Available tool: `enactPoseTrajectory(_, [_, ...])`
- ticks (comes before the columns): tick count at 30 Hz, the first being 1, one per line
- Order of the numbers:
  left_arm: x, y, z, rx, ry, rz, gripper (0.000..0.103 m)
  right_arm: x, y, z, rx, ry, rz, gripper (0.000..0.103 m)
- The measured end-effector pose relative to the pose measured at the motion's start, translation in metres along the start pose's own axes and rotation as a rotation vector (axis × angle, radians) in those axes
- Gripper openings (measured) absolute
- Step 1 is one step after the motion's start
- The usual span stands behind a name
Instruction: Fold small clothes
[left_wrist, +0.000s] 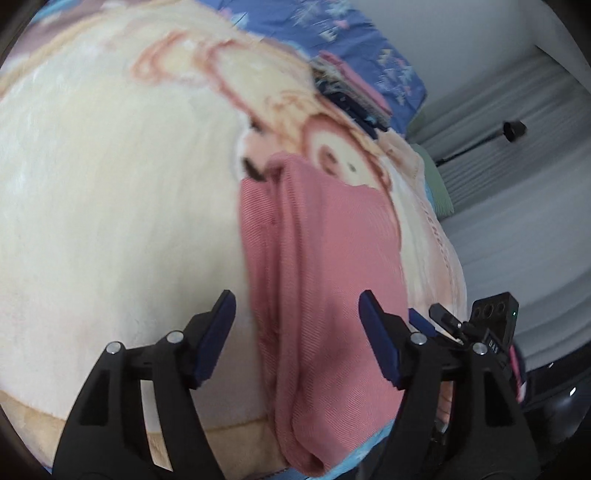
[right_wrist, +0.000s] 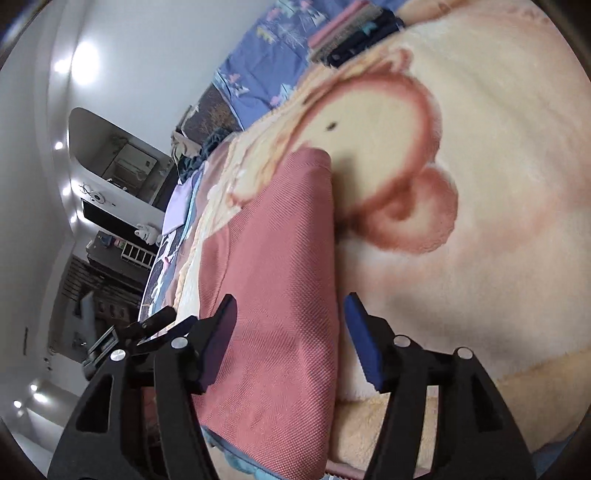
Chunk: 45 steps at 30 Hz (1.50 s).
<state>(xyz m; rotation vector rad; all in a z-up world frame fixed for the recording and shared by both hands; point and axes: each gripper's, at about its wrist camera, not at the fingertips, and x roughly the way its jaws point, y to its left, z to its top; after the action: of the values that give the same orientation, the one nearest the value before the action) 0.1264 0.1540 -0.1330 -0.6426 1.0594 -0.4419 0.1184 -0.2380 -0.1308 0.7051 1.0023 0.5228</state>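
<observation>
Here the left gripper is hovering with jaws spread over the near end of the pink garment, pinching nothing — the right gripper is likewise gaping over that cloth. The garment is lying folded long on the cream blanket; beyond, folded clothes are resting on a blue sheet.

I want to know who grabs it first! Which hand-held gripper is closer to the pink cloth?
Cannot tell; about even. The left hand-held gripper and the right hand-held gripper each hover open, fingers straddling an end of the folded pink cloth on the cream blanket.
</observation>
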Motion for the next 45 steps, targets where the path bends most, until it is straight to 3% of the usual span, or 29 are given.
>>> enactPoseTrajectory(4, [0.022,0.024,0.009,-0.128,0.084,-0.075,0.077,0.011,-0.014,0.003,0.047,0.068,0.005,0.062])
enactPoseTrajectory(8, [0.033,0.023,0.023,-0.163,0.124,-0.144,0.09,0.018,-0.015,0.013,0.064,0.099,0.044,0.064])
enactPoseTrajectory(13, [0.056,0.013,0.048,-0.175,0.171,-0.229,0.09,0.035,-0.005,0.028,0.05,0.135,0.07,0.064])
enactPoseTrajectory(17, [0.075,0.01,0.061,-0.185,0.184,-0.235,0.09,0.05,-0.005,0.037,0.046,0.152,0.061,0.064])
enactPoseTrajectory(24, [0.061,0.001,0.035,-0.113,0.187,-0.28,0.09,0.035,-0.001,0.025,-0.011,0.115,0.104,0.063])
enactPoseTrajectory(29, [0.078,-0.009,0.043,-0.116,0.156,-0.229,0.083,0.048,0.006,0.034,-0.009,0.089,0.082,0.058])
enactPoseTrajectory(31, [0.083,-0.012,0.045,-0.119,0.152,-0.208,0.062,0.051,0.009,0.035,-0.019,0.085,0.042,0.048])
enactPoseTrajectory(32, [0.084,-0.012,0.044,-0.116,0.15,-0.191,0.051,0.051,0.013,0.035,-0.027,0.068,0.026,0.034])
enactPoseTrajectory(33, [0.082,-0.01,0.041,-0.119,0.145,-0.174,0.02,0.044,0.017,0.032,-0.051,0.034,0.015,0.029])
enactPoseTrajectory(37, [0.066,-0.016,0.032,-0.114,0.107,-0.22,0.021,0.019,0.042,0.019,-0.151,-0.061,0.006,0.023])
enactPoseTrajectory(45, [0.03,-0.066,0.028,-0.011,0.05,-0.268,0.02,-0.021,0.063,0.025,-0.173,-0.129,0.044,0.023])
